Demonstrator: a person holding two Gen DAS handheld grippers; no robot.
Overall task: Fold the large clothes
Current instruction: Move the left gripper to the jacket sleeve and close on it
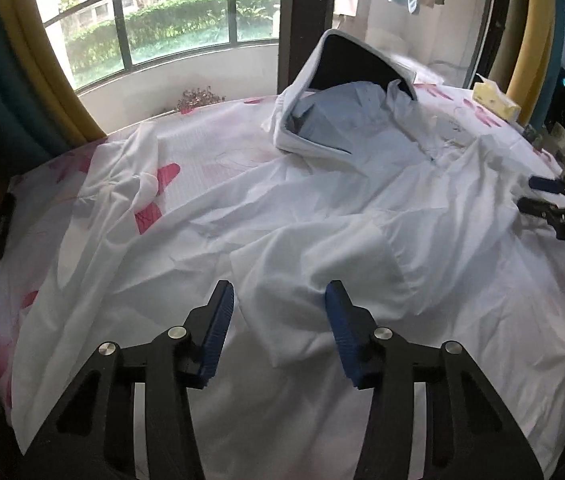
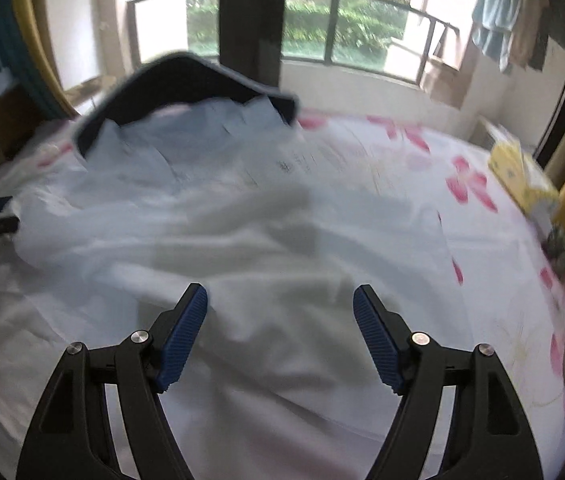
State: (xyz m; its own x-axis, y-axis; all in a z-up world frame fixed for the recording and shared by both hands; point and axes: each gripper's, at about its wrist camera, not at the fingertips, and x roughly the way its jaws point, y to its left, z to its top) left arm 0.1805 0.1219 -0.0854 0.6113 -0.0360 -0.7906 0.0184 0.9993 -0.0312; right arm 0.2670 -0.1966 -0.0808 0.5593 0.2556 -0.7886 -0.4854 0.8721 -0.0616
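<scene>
White shirt [image 1: 322, 216] lies spread and rumpled across the bed [image 1: 210, 152], which wears a white sheet printed with pink petals. Its collar end points toward the window, where a stiff dark board with a pale edge [image 1: 346, 60] stands tilted inside the neck area. One folded flap of the cloth, probably a sleeve or a side panel, lies on top near the middle, with a corner pointing at the left gripper [image 1: 278, 304].

The left gripper hangs just above that flap, its 2 blue-padded fingers [image 1: 220, 320] spread with the corner of the cloth in the gap but not pinched. The right gripper [image 2: 280, 304] hovers over the body of the shirt with its fingers wider apart and nothing between them; that view is blurred, so fine creases cannot be read. In the left view it shows at the right edge, near the shirt's side.

By my judgement the fold is at an early stage: the shirt is laid out and perhaps 1 flap has been turned in, with no grip taken now. The next move seems to call for each gripper to come down on an edge, pinch a single layer cleanly, and lift both sides evenly so the thin cloth does not bunch or drag the board

A yellow tissue box [image 1: 496, 100] sits at the far corner, well clear
</scene>
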